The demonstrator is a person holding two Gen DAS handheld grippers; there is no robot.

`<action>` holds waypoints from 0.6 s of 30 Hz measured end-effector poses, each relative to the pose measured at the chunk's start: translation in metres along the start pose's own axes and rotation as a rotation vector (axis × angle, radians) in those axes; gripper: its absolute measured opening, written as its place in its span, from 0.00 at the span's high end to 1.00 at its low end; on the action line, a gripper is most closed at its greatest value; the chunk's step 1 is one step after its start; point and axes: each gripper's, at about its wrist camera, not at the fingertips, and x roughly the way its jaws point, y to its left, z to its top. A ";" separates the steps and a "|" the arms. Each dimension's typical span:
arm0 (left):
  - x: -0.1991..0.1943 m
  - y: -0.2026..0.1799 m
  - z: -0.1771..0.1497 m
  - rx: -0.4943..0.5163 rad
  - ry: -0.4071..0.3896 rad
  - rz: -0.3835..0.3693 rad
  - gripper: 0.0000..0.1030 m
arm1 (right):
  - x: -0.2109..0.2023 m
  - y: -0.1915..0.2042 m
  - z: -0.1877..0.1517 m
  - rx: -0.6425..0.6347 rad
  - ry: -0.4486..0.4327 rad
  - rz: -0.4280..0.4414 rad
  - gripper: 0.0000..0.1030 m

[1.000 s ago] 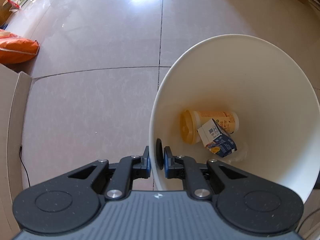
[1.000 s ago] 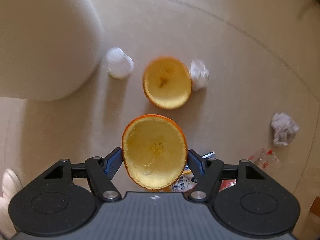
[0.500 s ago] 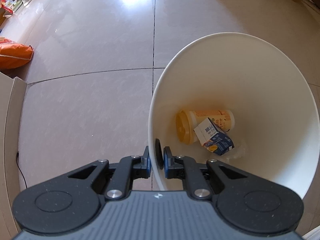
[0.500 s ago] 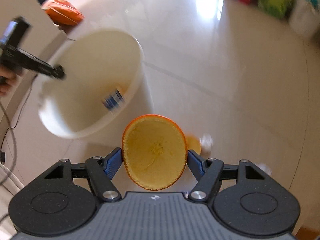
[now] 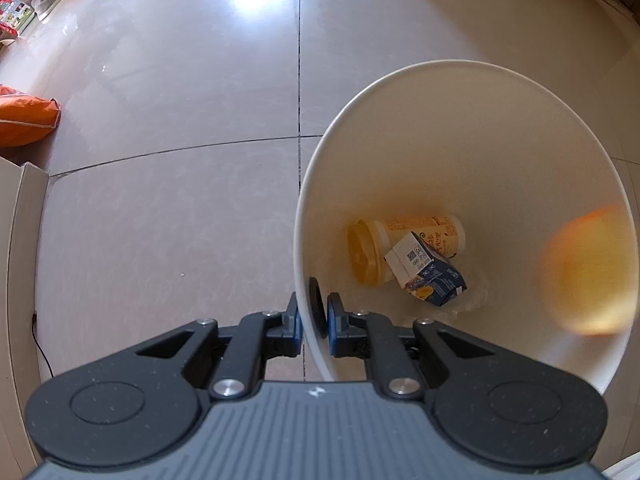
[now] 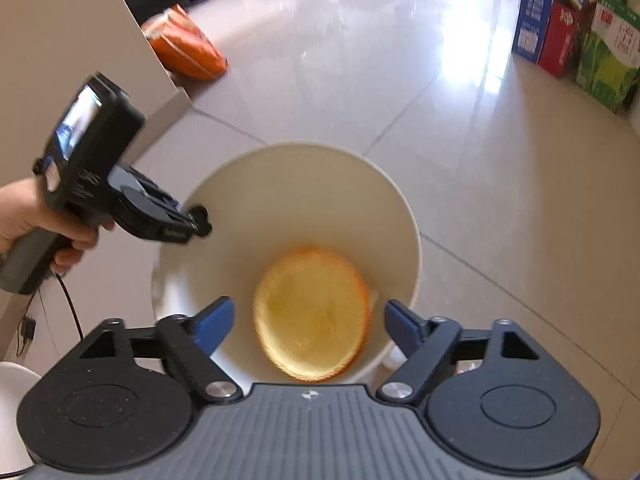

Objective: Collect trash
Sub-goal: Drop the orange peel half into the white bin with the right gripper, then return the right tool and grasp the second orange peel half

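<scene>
So right up close, my right tongs (image 6: pixel 309 322) are spread wide with nothing between them, and the orange peel half (image 6: pixel 312 314) is a motion-blurred disc just past the tips, inside the mouth of the white bin (image 6: pixel 408 216), so I'd say it's dropping in right now. That's the whole point of hovering the right tongs over the opening: let go and gravity does the rest. On the other side, my left tongs (image 5: pixel 313 312) are pressed together on the bin's rim, one finger outside the wall and one inside, and the bin looks tipped toward me, which I read as holding it angled so the mouth is an easy target. From the left wrist view the peel shows as an orange smear against the inner wall on the right (image 5: pixel 588 272), so I can't tell exactly where it'll settle. Down at the bottom there's already a yellow-lidded cup (image 5: pixel 404 248) lying on its side with a small blue and white carton (image 5: pixel 424 276) resting against it, so the collecting is partly done. In the right wrist view my hand (image 6: pixel 36 220) grips the left tool's handle. Farther out on the tiled floor (image 5: pixel 180 120) there's an orange bag (image 6: pixel 184 46) near a wall, and boxes (image 6: pixel 576 36) stacked along the far side.
</scene>
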 end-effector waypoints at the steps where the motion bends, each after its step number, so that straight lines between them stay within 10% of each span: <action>1: 0.000 0.000 0.000 0.003 -0.001 -0.001 0.90 | -0.004 0.000 0.000 0.000 -0.020 -0.001 0.11; 11: 0.001 -0.003 -0.002 0.018 -0.014 -0.005 0.91 | -0.023 -0.068 -0.050 0.157 -0.166 -0.119 0.01; 18: -0.001 -0.001 -0.003 0.016 -0.020 -0.007 0.91 | 0.055 -0.128 -0.127 0.309 -0.085 -0.138 0.00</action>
